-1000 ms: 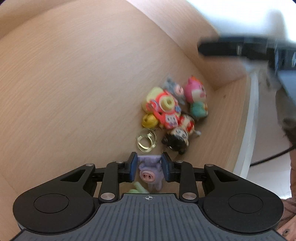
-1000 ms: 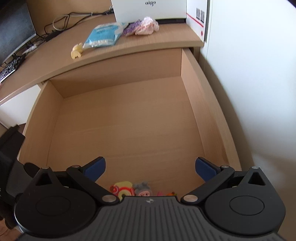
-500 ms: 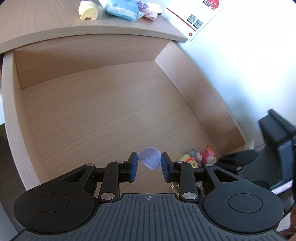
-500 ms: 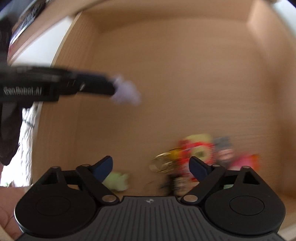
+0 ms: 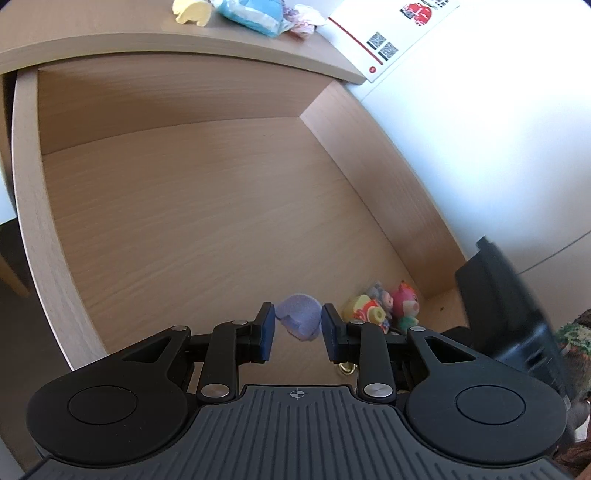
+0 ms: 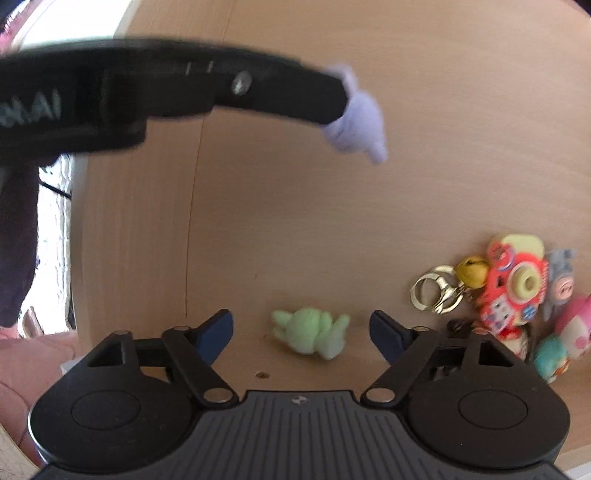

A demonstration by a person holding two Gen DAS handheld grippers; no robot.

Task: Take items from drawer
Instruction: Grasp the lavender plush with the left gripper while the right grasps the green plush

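Observation:
My left gripper (image 5: 297, 328) is shut on a small purple plush toy (image 5: 300, 319) and holds it above the floor of the open wooden drawer (image 5: 184, 221). In the right wrist view the same purple plush toy (image 6: 356, 118) hangs from the left gripper's black fingers (image 6: 207, 88), blurred. My right gripper (image 6: 301, 334) is open just above a pale green plush toy (image 6: 312, 332) that lies on the drawer floor between its fingers. A cluster of colourful small toys (image 6: 517, 291) with a metal key ring (image 6: 434, 290) sits at the drawer's right corner.
On the desk top above the drawer lie a yellow toy (image 5: 192, 9), a blue packet (image 5: 255, 16) and a white box with red print (image 5: 395, 33). A white wall (image 5: 498, 129) borders the drawer on the right. A small crumb (image 6: 262, 375) lies on the drawer floor.
My left gripper has lifted the purple toy off the drawer floor and tilted up toward the desk. My right gripper has dipped down into the drawer to the green toy.

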